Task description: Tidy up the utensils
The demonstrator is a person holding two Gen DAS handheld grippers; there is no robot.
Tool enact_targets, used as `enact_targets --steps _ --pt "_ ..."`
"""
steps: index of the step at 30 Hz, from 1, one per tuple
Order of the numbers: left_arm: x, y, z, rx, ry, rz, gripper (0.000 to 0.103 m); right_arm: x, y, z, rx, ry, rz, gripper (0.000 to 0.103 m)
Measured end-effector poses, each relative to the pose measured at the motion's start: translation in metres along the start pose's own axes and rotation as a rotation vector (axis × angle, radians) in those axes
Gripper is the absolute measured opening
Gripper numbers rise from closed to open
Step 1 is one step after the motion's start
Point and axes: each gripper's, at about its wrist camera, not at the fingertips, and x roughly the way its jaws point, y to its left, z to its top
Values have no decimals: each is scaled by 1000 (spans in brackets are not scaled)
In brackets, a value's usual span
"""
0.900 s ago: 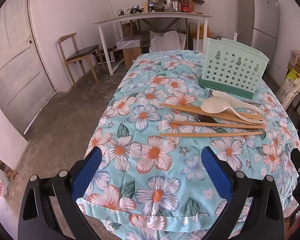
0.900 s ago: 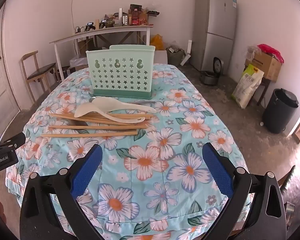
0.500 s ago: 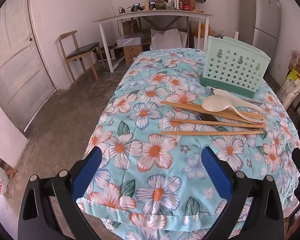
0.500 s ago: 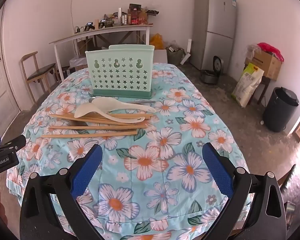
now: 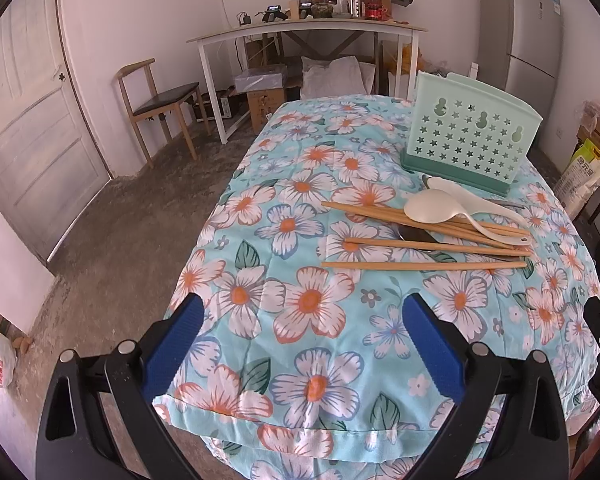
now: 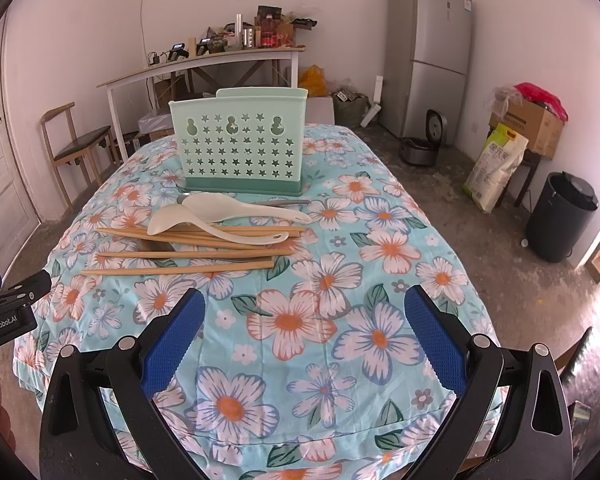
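Wooden chopsticks point(image 6: 180, 254) and spoons point(image 6: 228, 216) lie loose before the holder point(image 6: 240, 148); we keep both tongs point(image 5: 302, 354) point(image 6: 304, 354) wide open and empty, ready to pick

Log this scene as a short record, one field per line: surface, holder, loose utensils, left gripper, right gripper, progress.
surface: table under a floral cloth
holder: mint green utensil holder, upright, nothing seen standing in it
loose utensils: two white spoons over wooden chopsticks, lying flat in front of the holder; a dark metal piece partly hidden beneath
left gripper: open, empty, short of the pile
right gripper: open, empty, short of the pile
progress: no utensil picked up yet
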Motion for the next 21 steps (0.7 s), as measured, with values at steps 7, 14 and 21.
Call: enact_targets --steps 7,14,21 --pt "0 1 0 -1 1 -1 97 0 1 0 -2 3 -1 95" --pt "0 1 0 0 1 -1 97 0 1 0 0 4 -2 95" --pt "0 1 0 0 2 -2 97 0 1 0 -1 3 -3 95"
